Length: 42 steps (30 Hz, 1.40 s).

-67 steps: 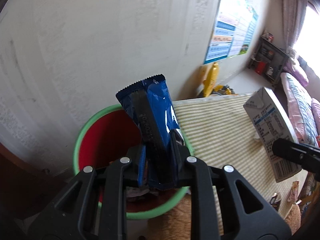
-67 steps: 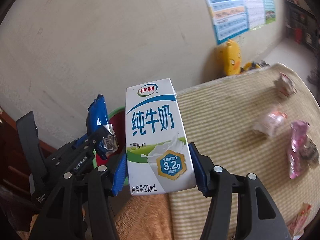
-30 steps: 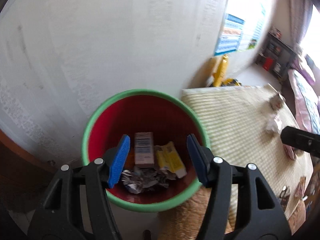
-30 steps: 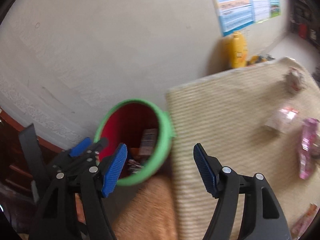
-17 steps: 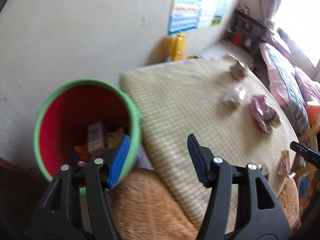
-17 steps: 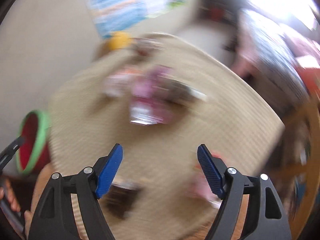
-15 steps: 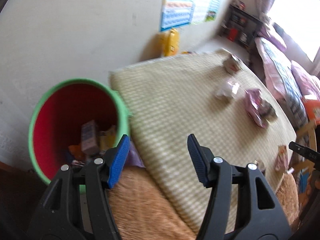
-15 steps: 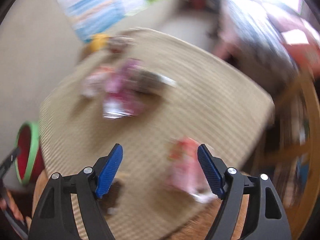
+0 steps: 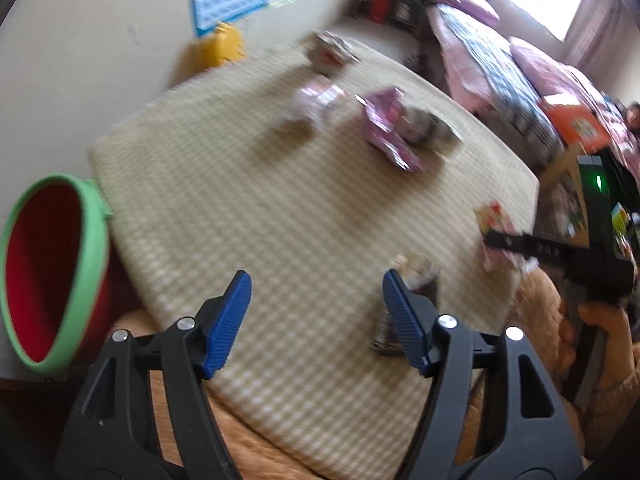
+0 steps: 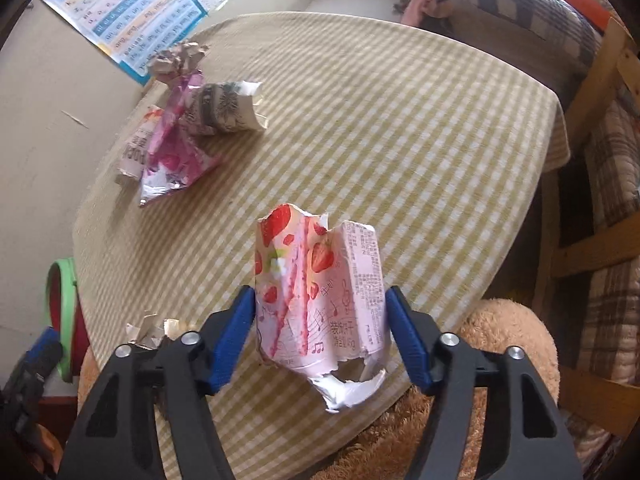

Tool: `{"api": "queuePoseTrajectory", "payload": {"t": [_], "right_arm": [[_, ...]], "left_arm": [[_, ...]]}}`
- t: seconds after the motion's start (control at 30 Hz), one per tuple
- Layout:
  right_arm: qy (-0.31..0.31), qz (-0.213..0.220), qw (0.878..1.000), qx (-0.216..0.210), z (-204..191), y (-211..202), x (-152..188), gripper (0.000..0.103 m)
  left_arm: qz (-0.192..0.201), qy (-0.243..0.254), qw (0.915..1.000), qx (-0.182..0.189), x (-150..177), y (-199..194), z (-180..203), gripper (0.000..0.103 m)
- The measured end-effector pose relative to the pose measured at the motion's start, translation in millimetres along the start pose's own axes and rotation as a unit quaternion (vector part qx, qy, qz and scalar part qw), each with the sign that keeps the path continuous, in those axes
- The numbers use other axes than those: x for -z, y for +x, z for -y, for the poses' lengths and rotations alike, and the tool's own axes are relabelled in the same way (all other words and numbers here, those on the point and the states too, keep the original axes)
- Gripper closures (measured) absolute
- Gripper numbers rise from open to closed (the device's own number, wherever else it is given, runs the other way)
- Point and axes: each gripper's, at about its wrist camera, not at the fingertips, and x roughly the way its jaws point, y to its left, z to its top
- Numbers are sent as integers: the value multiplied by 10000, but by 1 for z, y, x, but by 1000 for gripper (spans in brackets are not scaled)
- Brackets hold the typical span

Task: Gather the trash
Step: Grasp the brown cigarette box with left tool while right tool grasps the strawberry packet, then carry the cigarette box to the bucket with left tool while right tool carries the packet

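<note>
My left gripper (image 9: pixel 316 316) is open and empty above the near part of the checked table (image 9: pixel 280 208). A dark crumpled wrapper (image 9: pixel 408 300) lies just by its right finger. The green-rimmed red bin (image 9: pixel 48 264) stands at the table's left edge. My right gripper (image 10: pixel 320 328) is open, its blue pads on either side of a pink strawberry wrapper (image 10: pixel 320 288) near the table's front edge. A purple foil wrapper (image 10: pixel 172 152), a grey patterned wrapper (image 10: pixel 224 108) and a crumpled wrapper (image 10: pixel 176 60) lie at the far left.
A small foil scrap (image 10: pixel 152 332) lies left of my right gripper. A wooden chair (image 10: pixel 600 184) and a bed (image 10: pixel 520 4) stand on the right. A brown fuzzy cushion (image 10: pixel 500 340) sits below the table's front edge. A poster (image 10: pixel 132 4) hangs on the wall.
Both grippers dropped the blue wrapper and the milk carton into the bin, then swung right over the table. My right gripper now straddles the pink strawberry wrapper.
</note>
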Motion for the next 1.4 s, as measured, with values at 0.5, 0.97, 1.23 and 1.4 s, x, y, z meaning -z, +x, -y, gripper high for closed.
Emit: {"api": "queuePoseTrajectory", "payload": {"t": [0.5, 0.97, 1.23, 1.4], "right_arm": [[-62, 310, 9989, -359, -8, -15, -2, 45], [-396, 364, 9981, -296, -28, -18, -1, 45], [-640, 426, 9963, -387, -51, -22, 1, 45], [-956, 548, 9927, -485, -79, -30, 0, 45]], "left_arm": [[-1188, 851, 9882, 465, 18, 80, 64, 39], [-644, 597, 9958, 267, 6, 60, 40, 58], [450, -12, 9974, -563, -23, 1, -22, 58], [1025, -603, 9880, -985, -40, -35, -61, 58]]}}
